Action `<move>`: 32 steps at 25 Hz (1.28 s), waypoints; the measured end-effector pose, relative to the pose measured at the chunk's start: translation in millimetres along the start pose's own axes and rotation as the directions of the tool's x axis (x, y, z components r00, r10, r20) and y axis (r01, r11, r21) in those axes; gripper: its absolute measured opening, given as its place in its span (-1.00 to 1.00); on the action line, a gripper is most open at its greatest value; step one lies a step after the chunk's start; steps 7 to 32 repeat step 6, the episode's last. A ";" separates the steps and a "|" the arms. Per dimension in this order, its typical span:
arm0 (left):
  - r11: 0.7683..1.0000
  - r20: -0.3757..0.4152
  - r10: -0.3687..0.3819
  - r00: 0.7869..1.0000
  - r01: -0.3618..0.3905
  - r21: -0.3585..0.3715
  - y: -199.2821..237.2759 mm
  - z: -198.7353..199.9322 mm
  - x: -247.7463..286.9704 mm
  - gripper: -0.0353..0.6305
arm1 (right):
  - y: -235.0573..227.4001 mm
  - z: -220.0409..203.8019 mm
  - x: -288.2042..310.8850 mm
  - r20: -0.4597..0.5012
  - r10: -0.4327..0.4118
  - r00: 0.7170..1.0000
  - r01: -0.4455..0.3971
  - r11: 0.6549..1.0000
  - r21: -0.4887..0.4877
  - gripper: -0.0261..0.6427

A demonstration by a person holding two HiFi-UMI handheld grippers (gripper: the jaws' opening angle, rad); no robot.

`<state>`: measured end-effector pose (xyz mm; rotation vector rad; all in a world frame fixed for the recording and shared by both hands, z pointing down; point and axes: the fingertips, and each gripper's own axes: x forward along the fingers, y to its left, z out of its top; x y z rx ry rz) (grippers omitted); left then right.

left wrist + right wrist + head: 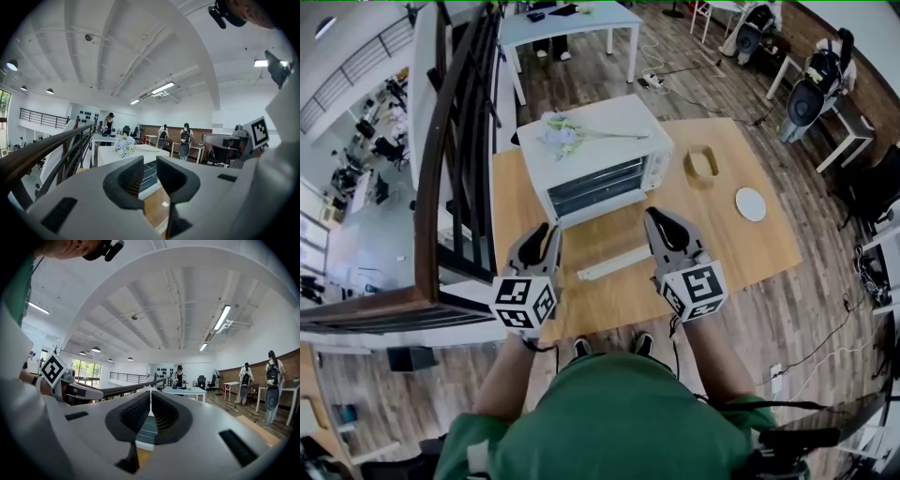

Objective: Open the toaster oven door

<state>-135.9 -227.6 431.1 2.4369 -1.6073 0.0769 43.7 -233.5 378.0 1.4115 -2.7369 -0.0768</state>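
The white toaster oven [595, 155] stands at the back of the wooden table [741, 253], its glass door [595, 187] closed and facing me. A bunch of pale flowers [562, 131] lies on its top. My left gripper [546, 230] hovers just before the oven's front left, jaws open with nothing between them; in the left gripper view [150, 161] the oven front [149, 174] shows through the gap. My right gripper [656, 217] hovers before the front right, apart from the door. Its jaws are shut and empty [151, 397], with the oven [147, 425] straight ahead.
A long white strip [614, 262] lies on the table between the two grippers. A wooden ring [701, 164] and a white disc [751, 203] sit to the oven's right. A dark railing [455, 141] runs close along the table's left edge. A white table [572, 23] stands behind.
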 end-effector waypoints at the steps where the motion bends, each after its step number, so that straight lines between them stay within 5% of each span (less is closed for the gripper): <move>1: 1.000 -0.003 -0.002 1.000 0.002 0.000 2.4 -0.5 0.2 -0.61 | 0.3 -0.5 1.3 0.000 -0.004 1.000 0.004 1.000 0.001 -0.83; 32: 1.000 -0.017 -0.008 1.000 0.008 0.005 16.5 -2.5 2.7 -0.61 | 0.1 -3.8 9.8 -0.005 -0.030 1.000 0.030 1.000 0.002 -0.83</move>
